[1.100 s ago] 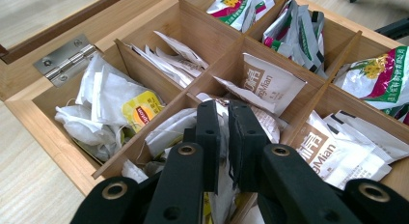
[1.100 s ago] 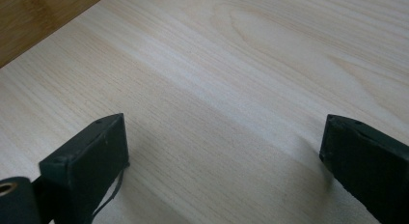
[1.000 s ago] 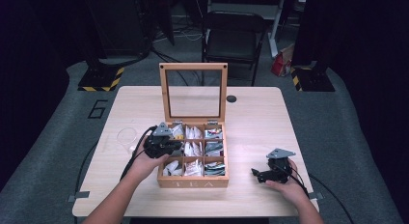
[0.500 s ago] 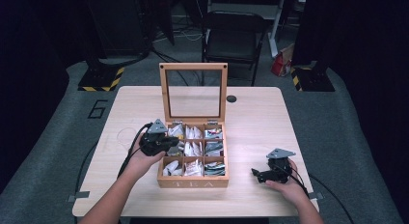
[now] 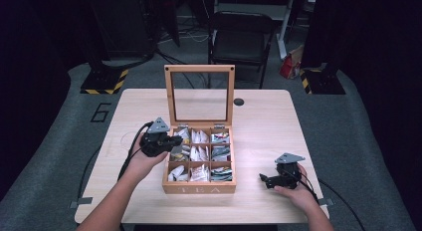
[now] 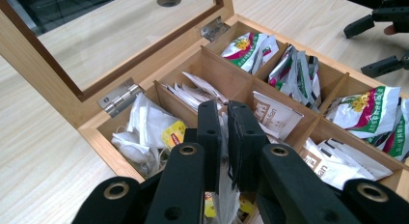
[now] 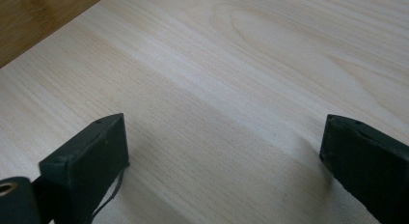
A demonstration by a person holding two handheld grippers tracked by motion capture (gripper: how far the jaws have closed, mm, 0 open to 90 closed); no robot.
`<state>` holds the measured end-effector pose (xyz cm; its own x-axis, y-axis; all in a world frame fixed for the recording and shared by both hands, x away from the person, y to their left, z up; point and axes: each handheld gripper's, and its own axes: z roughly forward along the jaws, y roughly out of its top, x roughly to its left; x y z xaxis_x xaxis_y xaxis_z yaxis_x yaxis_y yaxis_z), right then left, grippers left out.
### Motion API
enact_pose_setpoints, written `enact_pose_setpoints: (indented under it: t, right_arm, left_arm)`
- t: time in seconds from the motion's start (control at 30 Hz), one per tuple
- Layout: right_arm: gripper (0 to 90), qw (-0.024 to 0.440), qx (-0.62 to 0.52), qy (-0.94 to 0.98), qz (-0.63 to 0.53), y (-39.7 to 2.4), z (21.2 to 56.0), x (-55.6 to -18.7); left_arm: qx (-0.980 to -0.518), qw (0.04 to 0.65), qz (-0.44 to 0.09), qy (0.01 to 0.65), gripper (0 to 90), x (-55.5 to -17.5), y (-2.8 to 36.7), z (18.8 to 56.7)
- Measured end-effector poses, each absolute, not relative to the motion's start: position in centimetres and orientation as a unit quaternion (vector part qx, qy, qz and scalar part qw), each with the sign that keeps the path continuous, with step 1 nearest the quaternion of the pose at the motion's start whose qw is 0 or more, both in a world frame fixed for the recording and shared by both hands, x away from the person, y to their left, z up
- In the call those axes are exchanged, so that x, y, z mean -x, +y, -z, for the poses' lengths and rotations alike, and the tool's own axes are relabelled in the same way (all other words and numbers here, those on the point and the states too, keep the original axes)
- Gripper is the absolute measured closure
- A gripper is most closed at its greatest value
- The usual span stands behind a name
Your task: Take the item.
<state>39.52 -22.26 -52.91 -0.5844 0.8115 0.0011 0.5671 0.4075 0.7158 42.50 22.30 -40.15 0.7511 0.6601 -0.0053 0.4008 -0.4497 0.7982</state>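
Looks like I'm mid-pick: pulling a tea bag out of the box, judging by the layout. Left gripper (image 6: 223, 137) sits over the left column of the box (image 5: 199, 187), jaws nearly pressed together, pinching a white tea bag (image 6: 223, 195) with a yellow tag below; how firm the hold is, can't tell. Next move calls for a straight lift so the bag clears the dividers without dragging its neighbours. Right gripper (image 5: 268, 180) rests on the table (image 5: 259, 126) right of the box, well apart from it, jaws spread wide, nothing between them. Farther back, the glass lid (image 5: 200, 94) stands upright, open.
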Motion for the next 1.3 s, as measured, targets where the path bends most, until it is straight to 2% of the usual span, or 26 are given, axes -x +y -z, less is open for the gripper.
enact_pose_setpoints:
  t: [0.47,1.3]
  right_arm:
    - [2.4,0.177,-0.420,0.820,-0.346,-22.3,52.9,-39.5]
    - [2.4,0.176,-0.422,0.819,-0.346,-22.2,52.9,-39.5]
  left_arm:
    - [-0.828,0.429,-0.174,0.315,84.3,-42.3,22.9,37.9]
    - [-0.817,0.431,-0.196,0.329,84.1,-42.2,24.9,36.4]
